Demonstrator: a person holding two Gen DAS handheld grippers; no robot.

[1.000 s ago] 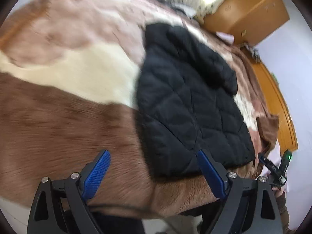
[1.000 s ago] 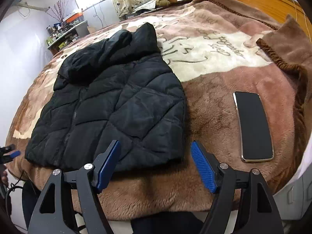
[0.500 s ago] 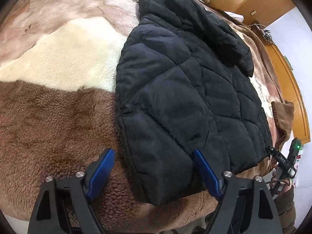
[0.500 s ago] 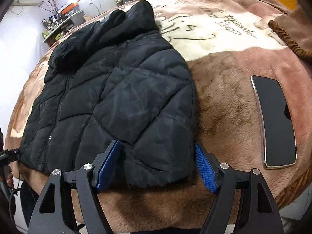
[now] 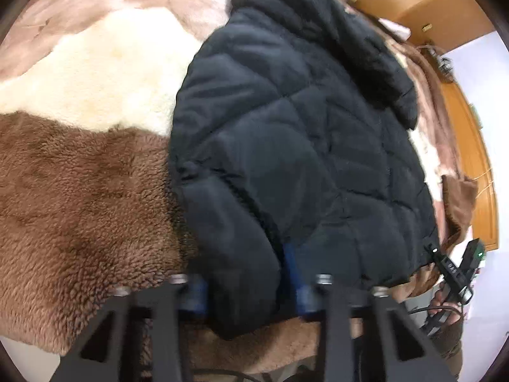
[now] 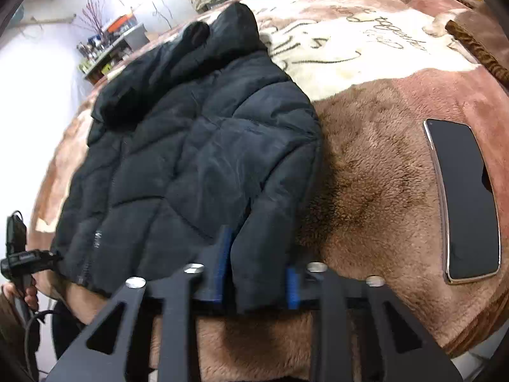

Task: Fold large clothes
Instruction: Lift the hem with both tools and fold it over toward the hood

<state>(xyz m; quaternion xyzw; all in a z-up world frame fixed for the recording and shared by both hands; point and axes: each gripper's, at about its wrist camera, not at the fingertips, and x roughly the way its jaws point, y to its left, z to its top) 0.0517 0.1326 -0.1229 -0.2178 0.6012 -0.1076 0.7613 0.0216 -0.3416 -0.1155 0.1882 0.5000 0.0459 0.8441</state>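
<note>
1. The jacket [image 6: 197,146] lies flat on the blanket [image 6: 375,172], hood toward the far side and hem along the near edge of the bed.
2. The left gripper [image 5: 245,286] pinches the hem corner on its side; the right gripper [image 6: 257,283] pinches the opposite hem corner. In both, padded cloth fills the gap between the blue fingers.
3. It is a quilted puffer, so I judge it soft, bulky and light, with a smooth shell that may slide in the pads. It should spring back instead of creasing, so folds will need pressing down.
4. The hem corners look like good holds, since the stitched edge gives the fingers something firm. Later folds probably want holds at the shoulders or side seams.
5. The sleeves are not visible; whether they are tucked under the body cannot be told.
6. The fingertips are buried in cloth, so how deep the bite goes is unclear. The left view is blurred.
7. A phone [image 6: 464,200] lies on the blanket near the right edge, well apart from the jacket.
</note>
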